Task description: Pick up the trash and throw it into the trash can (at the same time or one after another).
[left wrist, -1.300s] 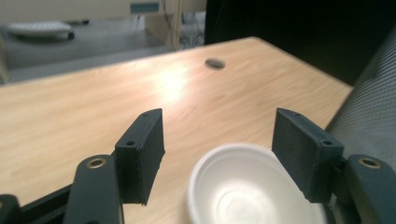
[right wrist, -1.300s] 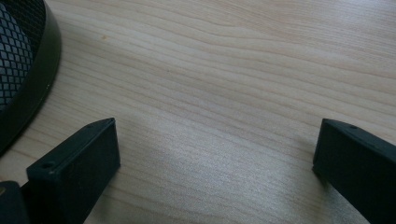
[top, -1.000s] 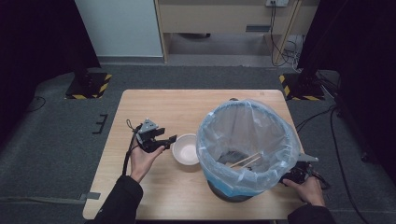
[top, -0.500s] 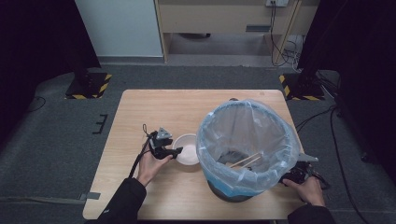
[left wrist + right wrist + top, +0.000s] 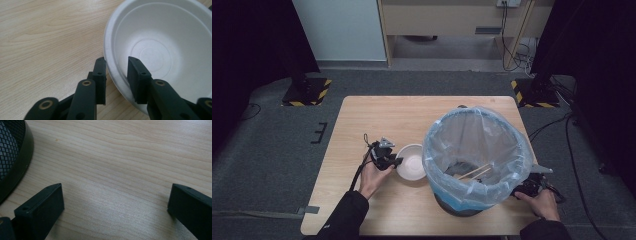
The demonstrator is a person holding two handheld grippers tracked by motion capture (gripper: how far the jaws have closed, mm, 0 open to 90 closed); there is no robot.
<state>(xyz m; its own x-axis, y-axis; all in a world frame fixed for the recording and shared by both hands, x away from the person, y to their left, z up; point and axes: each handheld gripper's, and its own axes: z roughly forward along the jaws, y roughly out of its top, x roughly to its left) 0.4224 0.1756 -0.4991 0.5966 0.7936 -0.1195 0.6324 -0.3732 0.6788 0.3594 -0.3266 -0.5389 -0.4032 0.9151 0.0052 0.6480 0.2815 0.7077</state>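
Worktop [image 5: 422, 115]: light wood, seen from the high view with a dark carpeted floor around it.
Left gripper [image 5: 117, 72]: held in the person's left hand [image 5: 371, 176] at the near left of the worktop; its jaws stand narrowly apart and straddle the near rim of the bowl, one outside the wall and one inside. Whether the pads press the rim, I cannot tell.
Bowl [image 5: 160, 50]: white, shallow, disposable, empty; it sits on the worktop just beside the bin, on the bin's left in the high view [image 5: 411, 161].
Bin [image 5: 477, 150]: black mesh wastebasket lined with a pale blue plastic bag, standing at the near right of the worktop; two wooden sticks [image 5: 474, 172] lie inside.
Right gripper [image 5: 116, 202]: jaws wide apart over bare wood, nothing between them; the bin's mesh wall [image 5: 10, 152] is close at its left.
Right hand [image 5: 539, 200]: at the near right edge, just beside the bin's base.
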